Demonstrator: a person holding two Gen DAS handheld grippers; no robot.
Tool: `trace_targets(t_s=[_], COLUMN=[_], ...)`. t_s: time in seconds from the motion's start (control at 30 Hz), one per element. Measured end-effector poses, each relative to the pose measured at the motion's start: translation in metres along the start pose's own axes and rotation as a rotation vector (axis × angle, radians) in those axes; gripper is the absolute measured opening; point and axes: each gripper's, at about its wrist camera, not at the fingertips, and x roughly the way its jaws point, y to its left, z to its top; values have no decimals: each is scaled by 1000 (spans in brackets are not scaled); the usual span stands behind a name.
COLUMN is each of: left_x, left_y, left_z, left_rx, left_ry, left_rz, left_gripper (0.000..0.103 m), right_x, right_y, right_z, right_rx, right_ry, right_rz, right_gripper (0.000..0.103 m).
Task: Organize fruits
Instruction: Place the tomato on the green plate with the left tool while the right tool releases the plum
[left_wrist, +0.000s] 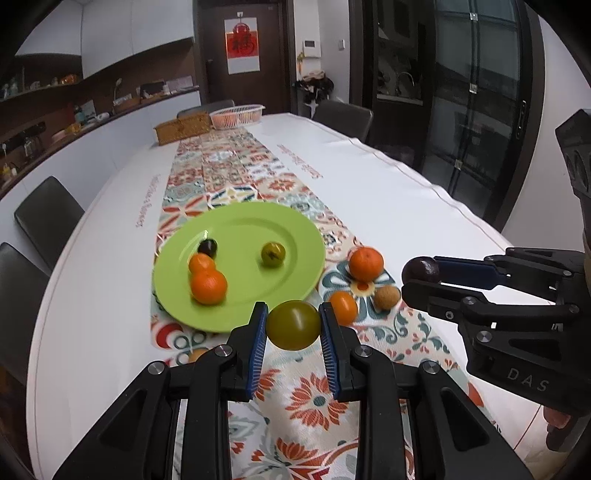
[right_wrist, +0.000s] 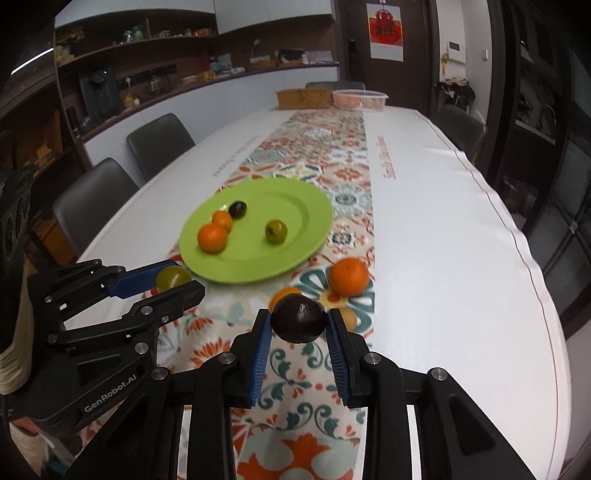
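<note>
Left claw clamped on an olive-green round fruit, blue pads pressing both sides, fruit held clear above the patterned runner. Right claw clamped the same way on a dark purple-brown round fruit, also lifted off the counter. Both claws narrow, only as wide as the fruit each grips. In the left view the right claw shows at the right edge with the dark fruit at its tip; in the right view the left claw shows at left with the green fruit.

Green plate on the runner just ahead of the claws: two oranges touching each other, one small dark fruit beside them, one olive-green fruit apart toward the right. Loose on the runner right of the plate: a large orange, a smaller orange, a tan round fruit. Far end of the counter: wicker box, white mesh basket.
</note>
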Motion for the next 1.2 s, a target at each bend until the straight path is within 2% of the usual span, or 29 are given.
trace_targets(t_s=[0.23,0.77,0.97,1.2], left_x=[-4,23,43,69], left_y=[12,51,65,73], left_z=[17,59,72,81], left_rx=[-6,-35,-37,-25], left_ry=[-37,-55,-46,-11], left_rz=[23,39,48,60], left_gripper=[28,28,28,28], right_x=[2,43,64,101], right_y=[8,19,19,17], right_z=[24,87,109,123], right_rx=[-37,-127,-148,-154], right_ry=[-37,-30,-9,58], right_rz=[21,43,54,54], right_gripper=[31,31,31,31])
